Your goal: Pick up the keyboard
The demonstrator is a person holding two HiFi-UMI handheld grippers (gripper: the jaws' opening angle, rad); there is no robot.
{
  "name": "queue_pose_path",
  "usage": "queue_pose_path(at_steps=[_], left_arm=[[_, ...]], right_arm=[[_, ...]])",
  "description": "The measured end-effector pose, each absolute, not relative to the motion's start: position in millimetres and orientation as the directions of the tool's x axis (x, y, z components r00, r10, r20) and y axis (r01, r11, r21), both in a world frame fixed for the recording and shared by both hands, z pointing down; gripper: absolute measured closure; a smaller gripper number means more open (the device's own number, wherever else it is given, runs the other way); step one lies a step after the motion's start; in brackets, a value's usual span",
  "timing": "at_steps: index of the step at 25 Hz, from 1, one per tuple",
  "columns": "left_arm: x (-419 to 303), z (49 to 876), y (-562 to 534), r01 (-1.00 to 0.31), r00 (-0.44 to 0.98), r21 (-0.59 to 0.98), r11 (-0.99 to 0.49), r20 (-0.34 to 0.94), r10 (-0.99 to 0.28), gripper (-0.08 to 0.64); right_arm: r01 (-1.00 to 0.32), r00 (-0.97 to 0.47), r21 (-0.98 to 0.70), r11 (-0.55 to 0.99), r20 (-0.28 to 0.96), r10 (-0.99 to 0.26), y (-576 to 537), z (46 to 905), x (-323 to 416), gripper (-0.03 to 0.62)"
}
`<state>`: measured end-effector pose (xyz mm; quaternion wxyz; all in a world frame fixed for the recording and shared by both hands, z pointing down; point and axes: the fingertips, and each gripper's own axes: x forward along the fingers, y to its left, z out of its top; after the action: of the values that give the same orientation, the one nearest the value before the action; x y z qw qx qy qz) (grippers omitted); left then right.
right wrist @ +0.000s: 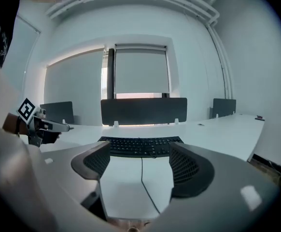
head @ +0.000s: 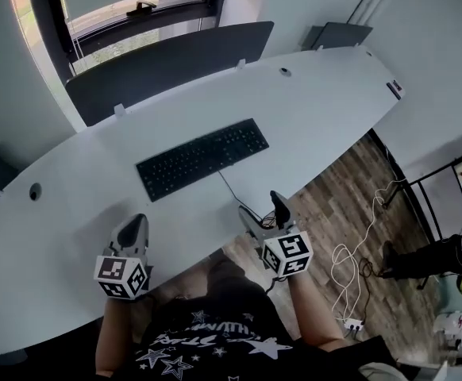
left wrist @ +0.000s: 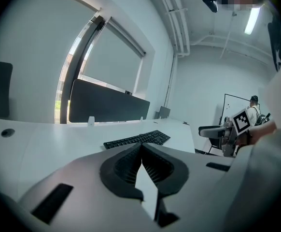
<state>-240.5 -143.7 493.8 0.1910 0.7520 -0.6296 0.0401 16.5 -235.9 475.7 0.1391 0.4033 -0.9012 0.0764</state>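
Held out side by side: the left claw (head: 134,227) is pinched shut on nothing, the right claw (head: 261,213) gapes empty.

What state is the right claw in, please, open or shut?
Open: the right claw has its jaws apart, with only desk and the keyboard cable between them.

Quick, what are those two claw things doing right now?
Left gripper: closed, holding nothing.
Right gripper: open, empty; the keyboard lies ahead, untouched.

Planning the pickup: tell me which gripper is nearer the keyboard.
Left, narrowly. The left gripper is over the table, just short of the keyboard at its left end; the right gripper is at the table edge, farther back from its right half.
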Motion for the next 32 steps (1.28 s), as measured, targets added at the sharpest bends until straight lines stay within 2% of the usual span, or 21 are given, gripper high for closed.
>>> queue_pose_path(at_steps=[5, 11, 17, 20, 24, 32], left_arm=[[-240.6, 491.1, -175.1, -0.967, 0.142, 0.247, -0.063, 0.313, -0.939, 0.551], [-233.7, 490.3, -198.4, -0.971, 0.099, 0.238, -0.016, 0.339, -0.935, 0.551], [-222.2, 488.1, -224.5, -0.976, 0.061, 0.218, 0.017, 0.348, -0.935, 0.551], [-216.5, 485.4, -237.7, -0.977, 0.043, 0.209, 0.031, 0.342, -0.939, 0.551], [-215.3, 485.2, -248.4, -0.979, 0.009, 0.195, 0.062, 0.343, -0.939, 0.551], [-222.6, 489.7, -247.1, -0.965, -0.094, 0.197, 0.175, 0.361, -0.928, 0.551]], right_arm=[[-0.688, -0.669, -0.027, 0.725, 0.411, -0.620, -287.8, 495.3, 11.8, 0.157], [-0.567, -0.638, 0.117, 0.815, 0.564, -0.525, -328.7, 517.2, 11.5, 0.110], [-0.384, -0.682, 0.167, 0.908, 0.611, -0.401, -354.1, 525.7, 7.3, 0.106], [-0.295, -0.675, 0.270, 0.916, 0.620, -0.400, -377.3, 525.7, 6.8, 0.106], [-0.093, -0.620, 0.415, 0.905, 0.687, -0.378, -407.0, 541.5, 1.5, 0.106], [0.177, -0.539, 0.398, 0.900, 0.804, -0.249, -428.8, 579.9, -22.5, 0.106]])
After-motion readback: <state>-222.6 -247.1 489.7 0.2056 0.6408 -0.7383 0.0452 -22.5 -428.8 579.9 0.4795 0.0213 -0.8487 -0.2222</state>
